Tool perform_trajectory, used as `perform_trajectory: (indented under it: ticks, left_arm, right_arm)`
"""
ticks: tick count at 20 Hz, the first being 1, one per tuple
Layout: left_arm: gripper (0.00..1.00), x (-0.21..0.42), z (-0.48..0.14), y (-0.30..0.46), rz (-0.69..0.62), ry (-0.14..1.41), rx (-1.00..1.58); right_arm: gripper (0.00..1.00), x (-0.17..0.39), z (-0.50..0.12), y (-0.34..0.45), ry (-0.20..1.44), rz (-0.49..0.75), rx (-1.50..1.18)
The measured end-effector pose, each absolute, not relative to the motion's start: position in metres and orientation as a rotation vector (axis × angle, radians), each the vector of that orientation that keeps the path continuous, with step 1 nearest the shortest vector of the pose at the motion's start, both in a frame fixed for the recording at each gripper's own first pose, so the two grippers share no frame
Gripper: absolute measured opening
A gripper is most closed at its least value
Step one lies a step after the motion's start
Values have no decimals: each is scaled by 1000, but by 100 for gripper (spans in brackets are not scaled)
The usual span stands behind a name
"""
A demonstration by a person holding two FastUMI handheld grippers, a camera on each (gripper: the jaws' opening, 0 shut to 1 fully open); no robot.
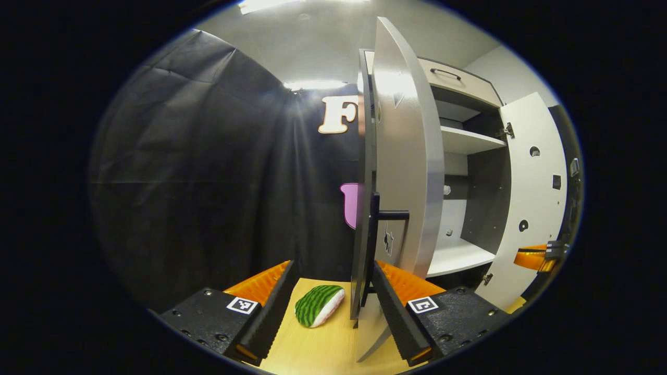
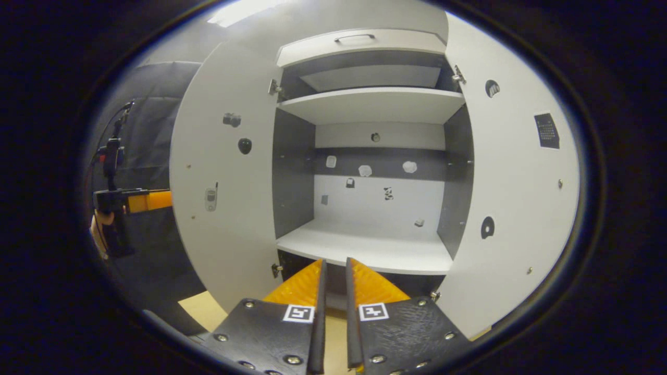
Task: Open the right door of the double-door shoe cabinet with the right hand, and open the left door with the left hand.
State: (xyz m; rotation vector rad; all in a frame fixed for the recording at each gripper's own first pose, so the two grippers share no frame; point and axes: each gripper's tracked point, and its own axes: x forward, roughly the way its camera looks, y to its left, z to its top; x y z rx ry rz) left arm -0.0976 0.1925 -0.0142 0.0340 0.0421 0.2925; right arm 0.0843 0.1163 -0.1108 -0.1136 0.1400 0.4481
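The shoe cabinet (image 2: pixel 365 245) stands with both doors swung wide. In the left gripper view the left door (image 1: pixel 406 156) is seen nearly edge-on, and its black bar handle (image 1: pixel 388 214) sticks out just above my right finger. My left gripper (image 1: pixel 333 265) is open, with the door's edge between the fingers, close to the right one and not pinched. The right door (image 1: pixel 529 182) hangs open farther off. In the right gripper view my right gripper (image 2: pixel 335 260) faces the bare shelves, its fingers almost together with nothing between them. It stands between the left door (image 2: pixel 224 208) and right door (image 2: pixel 516 198).
A watermelon-slice plush (image 1: pixel 319 304) lies on the wooden surface (image 1: pixel 323 349) just ahead of my left fingers. A drawer with a handle (image 2: pixel 354 37) tops the cabinet. The left gripper (image 2: pixel 156 200), held by a hand, shows behind the left door. The right gripper (image 1: pixel 531 258) shows past the right door.
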Motion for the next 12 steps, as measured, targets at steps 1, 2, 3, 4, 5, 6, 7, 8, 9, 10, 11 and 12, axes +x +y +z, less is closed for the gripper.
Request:
perform_trajectory:
  ticks: [1,2,3,4,5,6,7,8,9,10,11,12]
  left_arm:
    - [89,-101,-12,191,302,42,47]
    - [89,-103,-9,191,311,40,57]
    - [89,-106,-6,190,321,36,66]
    - [89,-108,-4,189,328,36,73]
    - [89,-111,-4,188,337,37,78]
    - [89,-112,-2,187,343,36,78]
    - [89,-115,-1,184,348,36,72]
    - [89,-116,1,181,351,36,63]
    - [89,-118,2,178,354,37,56]
    - [89,-119,4,175,356,34,53]
    - [89,-120,7,170,358,30,56]
    - [89,-121,10,166,359,27,65]
  right_arm:
    - [21,89,-107,110,126,419,-107]
    - [25,93,-103,105,114,393,-94]
    - [25,97,-100,102,106,373,-75]
    - [39,99,-99,101,105,372,-56]
    - [53,102,-97,98,102,360,-46]
    - [67,104,-96,96,98,357,-52]
    - [81,105,-96,96,91,358,-64]
    - [92,107,-95,96,81,351,-81]
    - [97,109,-93,95,69,343,-99]
    - [95,109,-91,94,54,337,-111]
    - [95,110,-90,95,43,336,-117]
    - [95,110,-89,96,39,342,-118]
